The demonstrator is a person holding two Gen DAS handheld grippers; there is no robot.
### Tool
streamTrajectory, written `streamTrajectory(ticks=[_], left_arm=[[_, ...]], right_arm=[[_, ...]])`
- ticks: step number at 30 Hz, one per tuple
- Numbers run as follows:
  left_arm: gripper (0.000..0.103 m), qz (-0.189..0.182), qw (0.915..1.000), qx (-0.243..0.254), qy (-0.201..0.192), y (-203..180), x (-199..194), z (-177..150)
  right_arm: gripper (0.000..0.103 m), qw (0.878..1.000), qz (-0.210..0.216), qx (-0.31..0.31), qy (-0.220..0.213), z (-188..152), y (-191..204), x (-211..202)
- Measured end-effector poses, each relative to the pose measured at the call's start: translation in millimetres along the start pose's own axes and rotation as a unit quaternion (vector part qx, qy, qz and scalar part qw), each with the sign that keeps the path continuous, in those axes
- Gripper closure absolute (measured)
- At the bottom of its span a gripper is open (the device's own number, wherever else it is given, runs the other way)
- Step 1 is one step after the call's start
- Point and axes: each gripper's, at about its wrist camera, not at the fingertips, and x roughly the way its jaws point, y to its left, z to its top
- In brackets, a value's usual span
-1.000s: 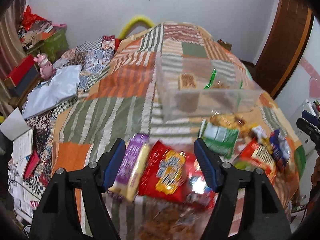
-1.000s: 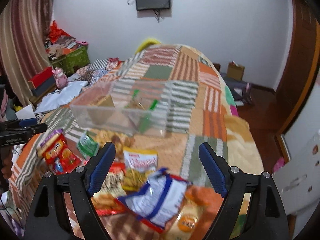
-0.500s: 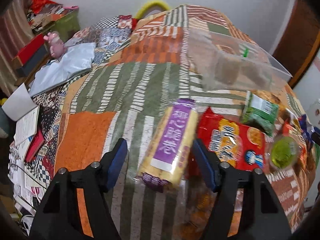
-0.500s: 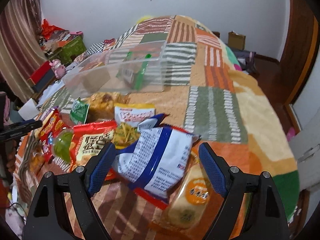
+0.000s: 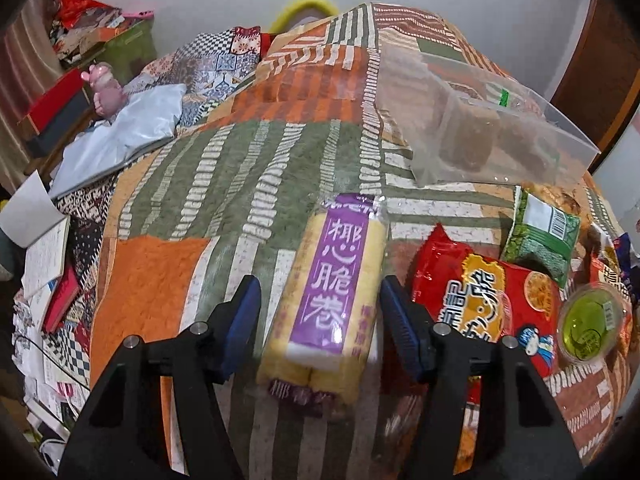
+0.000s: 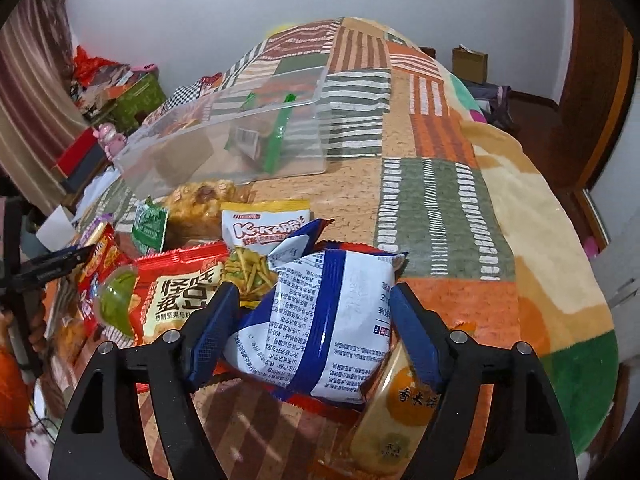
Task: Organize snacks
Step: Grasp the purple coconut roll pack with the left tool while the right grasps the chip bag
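Squarely between left hand-held gripper (image 5: 318,326) fingers: wafer-roll pack (image 5: 334,296).

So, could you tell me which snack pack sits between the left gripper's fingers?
The yellow roll pack with the purple label. It lies between the open left gripper; the red bag lies outside, to its right.

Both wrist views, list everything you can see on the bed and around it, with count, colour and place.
Clear bin: one, transparent, mid-quilt, some snacks inside.
Purple-label roll pack: one, yellow, between left fingers.
Blue-white bag: one, between right fingers.
Red bags: at least two, in the pile.
Green packet: one, near bin.
Jelly cup: one, green, on the red bag.
Quilt: one, patchwork orange-green.
Pink toy: one, bedside.
Left gripper: open.
Right gripper: open.
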Motion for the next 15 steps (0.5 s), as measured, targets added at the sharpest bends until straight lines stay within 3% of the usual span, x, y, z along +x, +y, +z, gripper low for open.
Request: streamTrajectory(ticks=[4,6,9,15], left_arm=[[0.048,0.006,0.9999,0.009,-0.002,-3,6,3],[0.055,0.004,0.9999,0.009,-0.003,-3,6,3],[0.056,0.003,0.9999,0.008,-0.006,-2,5,2],[0.056,0.004,0.9999,0.006,-0.015,2,-7,0]], right_arm=[[0.028,1.000,0.003,0.009,0.012,-2,-7,2],[0.028,0.999,0.017,0.016,0.028,-4,-10,10],[0.028,0.999,0.021,0.022,0.032,-7,-11,17],[0.041,1.000,0.018,0.019,0.015,-1,-10,11]])
